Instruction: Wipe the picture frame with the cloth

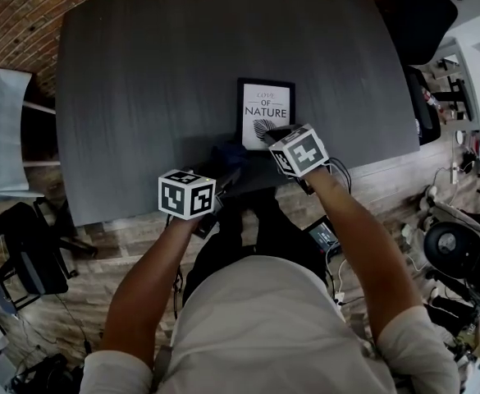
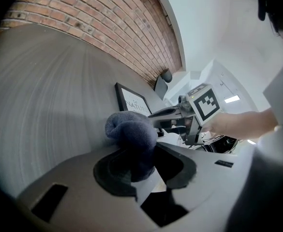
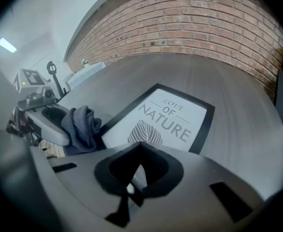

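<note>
Left gripper view shows my left gripper (image 2: 136, 154) closed partway on the dark blue cloth (image 2: 130, 129), which bunches up past the jaws. My right gripper (image 3: 139, 153) has its jaws pressed together with nothing between them. It is poised at the near edge of the picture frame (image 3: 170, 120), though I cannot tell whether it touches. The picture frame lies flat on the grey table (image 1: 141, 97), just beside the cloth, to its right.
</note>
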`<state>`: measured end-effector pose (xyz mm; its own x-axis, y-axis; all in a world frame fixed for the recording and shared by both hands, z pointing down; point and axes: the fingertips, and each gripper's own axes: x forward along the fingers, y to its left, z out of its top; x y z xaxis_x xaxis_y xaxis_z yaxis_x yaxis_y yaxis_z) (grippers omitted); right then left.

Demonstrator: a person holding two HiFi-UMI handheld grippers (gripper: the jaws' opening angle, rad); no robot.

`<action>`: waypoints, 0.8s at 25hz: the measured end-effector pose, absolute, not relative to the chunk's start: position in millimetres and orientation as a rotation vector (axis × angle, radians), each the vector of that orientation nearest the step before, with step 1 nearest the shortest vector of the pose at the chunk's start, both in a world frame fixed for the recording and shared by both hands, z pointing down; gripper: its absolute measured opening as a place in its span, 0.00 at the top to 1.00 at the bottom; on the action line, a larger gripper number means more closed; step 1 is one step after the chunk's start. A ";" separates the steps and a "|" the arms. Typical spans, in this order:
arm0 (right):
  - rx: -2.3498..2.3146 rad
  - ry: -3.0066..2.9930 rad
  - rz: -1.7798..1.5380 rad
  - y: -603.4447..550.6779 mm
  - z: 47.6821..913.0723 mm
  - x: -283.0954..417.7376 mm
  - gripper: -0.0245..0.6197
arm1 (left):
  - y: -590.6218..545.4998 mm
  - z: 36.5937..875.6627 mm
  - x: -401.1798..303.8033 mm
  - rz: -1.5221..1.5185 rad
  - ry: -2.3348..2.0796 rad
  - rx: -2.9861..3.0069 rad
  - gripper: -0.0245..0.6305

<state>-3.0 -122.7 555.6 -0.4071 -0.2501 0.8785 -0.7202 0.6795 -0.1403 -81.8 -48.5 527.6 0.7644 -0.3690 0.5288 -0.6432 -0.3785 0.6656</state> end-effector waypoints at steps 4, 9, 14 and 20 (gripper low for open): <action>0.753 -1.970 0.636 -122.8 554.9 -2.2 0.94 | -32.3 527.1 -75.6 0.387 -0.687 2.016 0.79; 0.753 -1.977 0.635 -121.4 554.8 -2.2 0.94 | -12.9 524.7 -67.4 0.378 -0.624 2.028 0.79; 0.744 -2.010 0.676 -119.0 550.7 -3.7 0.94 | -8.7 516.7 -79.1 0.288 -0.675 2.015 0.78; 0.775 -2.079 0.768 -121.2 528.8 -2.9 0.70 | -7.5 495.5 -94.4 0.175 -0.719 2.044 0.78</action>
<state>-2.9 -121.2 528.8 -0.5162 -0.2642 0.8147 -0.7304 0.6326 -0.2577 -94.4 -7.5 495.5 0.8183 -0.4213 0.3910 -0.5537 -0.3953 0.7329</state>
